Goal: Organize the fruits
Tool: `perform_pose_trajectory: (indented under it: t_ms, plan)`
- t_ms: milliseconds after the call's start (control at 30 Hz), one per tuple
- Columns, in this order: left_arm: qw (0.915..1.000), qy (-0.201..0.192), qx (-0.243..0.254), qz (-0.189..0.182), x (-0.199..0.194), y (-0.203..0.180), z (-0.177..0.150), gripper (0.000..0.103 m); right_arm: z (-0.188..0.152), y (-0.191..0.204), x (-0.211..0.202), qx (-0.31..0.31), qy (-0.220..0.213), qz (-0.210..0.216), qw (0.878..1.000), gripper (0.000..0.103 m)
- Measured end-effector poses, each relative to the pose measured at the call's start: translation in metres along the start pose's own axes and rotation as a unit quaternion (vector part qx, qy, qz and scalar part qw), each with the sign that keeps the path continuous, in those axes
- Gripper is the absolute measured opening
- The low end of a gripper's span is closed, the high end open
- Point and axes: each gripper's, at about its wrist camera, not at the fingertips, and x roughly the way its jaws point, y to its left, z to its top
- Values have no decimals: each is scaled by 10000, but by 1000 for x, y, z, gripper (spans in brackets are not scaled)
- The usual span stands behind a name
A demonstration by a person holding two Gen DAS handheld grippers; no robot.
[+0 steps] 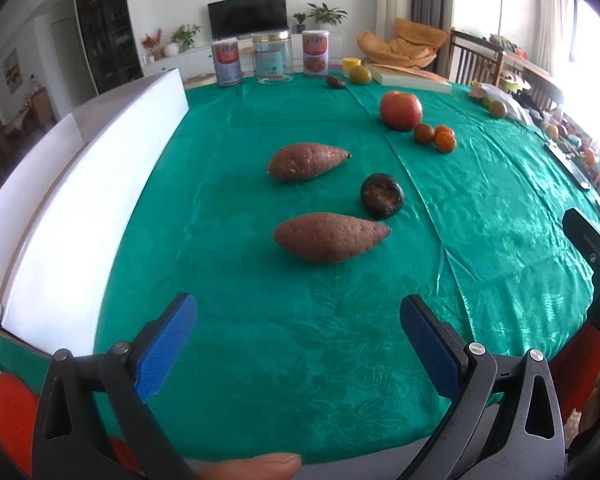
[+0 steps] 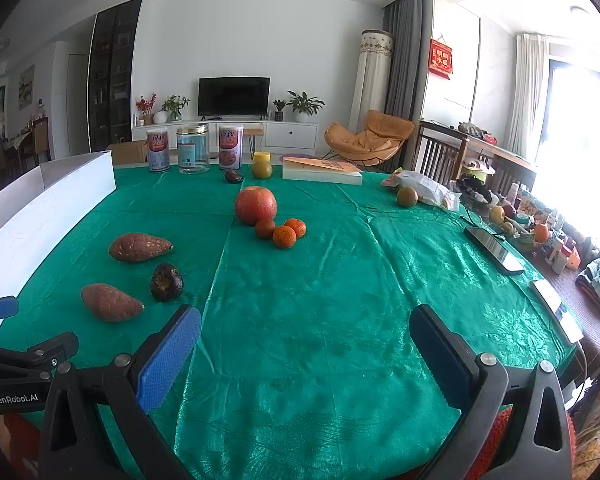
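We hold two tongs low over a table draped in a shiny green cloth (image 2: 320, 320). The left gripper (image 1: 298, 332) is released, its blue pads spread wide with nothing between them; the right gripper (image 2: 304, 344) is likewise released and empty. The side of the left tool, seen from the right wrist, reads "GenRobot.AI".

Nearest the left gripper lies a near sweet potato (image 1: 330, 237). Just beyond it, close by its tip, sits a dark round fruit (image 1: 382, 194), then a far sweet potato (image 1: 306, 161), apart from both. Along the left edge stands a white box (image 1: 92, 184); its inside is hidden from us.

Farther off, near mid-table, a large red apple (image 2: 256, 205) has three small oranges (image 2: 284, 232) clustered at its near side.

At the far edge stand two labelled tins (image 2: 231, 148) flanking a clear jar (image 2: 193, 150); their print is too small to read. Beside them are a small dark fruit (image 2: 233, 176), a greenish fruit (image 2: 262, 170) and a flat book (image 2: 322, 172). A red wall hanging (image 2: 441, 59) carries gold characters we cannot make out.

We judge the sorting barely begun: all the produce still lies loose on the cloth, and nothing is gripped.
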Motion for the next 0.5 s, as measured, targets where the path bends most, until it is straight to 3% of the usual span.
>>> perform_pose_trajectory:
  t_ms: [500]
  plan:
    - [10000,2,2,2,1,-1,0,102,-1,-2,2,19,25,-31,10000,103]
